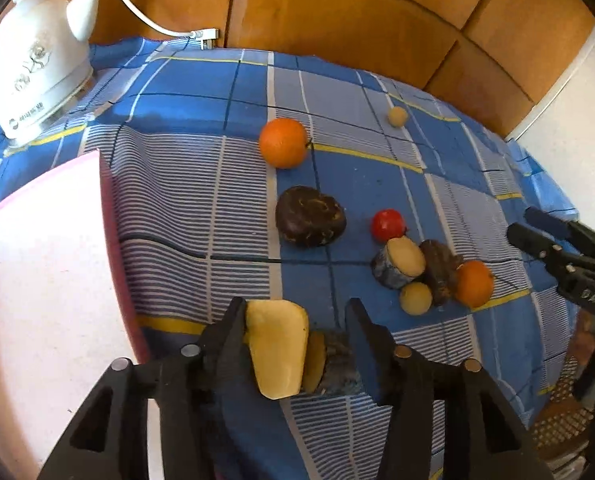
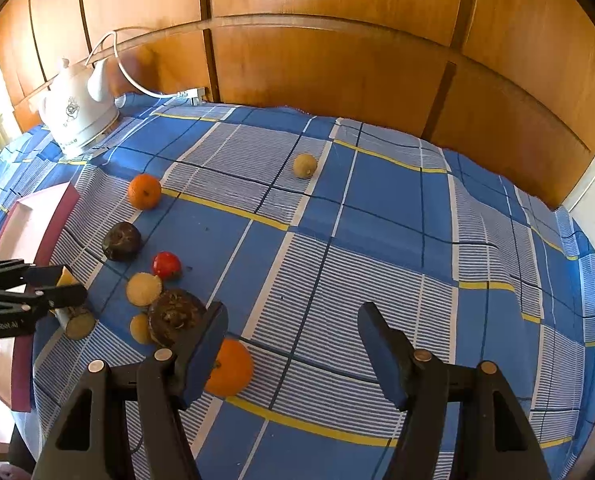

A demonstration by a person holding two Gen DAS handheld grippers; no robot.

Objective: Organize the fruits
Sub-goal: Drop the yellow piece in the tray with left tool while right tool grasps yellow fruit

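My left gripper (image 1: 297,324) is shut on a cut, pale-fleshed, dark-skinned fruit piece (image 1: 279,346), held just right of the pink tray (image 1: 57,240). It also shows in the right wrist view (image 2: 63,286). On the blue checked cloth lie an orange (image 1: 283,143), a dark round fruit (image 1: 310,216), a red fruit (image 1: 388,225), another cut piece (image 1: 401,262), a small yellow fruit (image 1: 416,298), a dark fruit (image 1: 441,270), a second orange (image 1: 474,283) and a far small yellow fruit (image 1: 397,116). My right gripper (image 2: 293,324) is open and empty, its left finger beside the second orange (image 2: 231,368).
A white electric kettle (image 1: 37,76) with its cable stands at the back left corner. Wooden cabinet doors (image 2: 337,60) run along the back of the table. The cloth (image 2: 377,240) spreads to the right, with the table edge at the far right.
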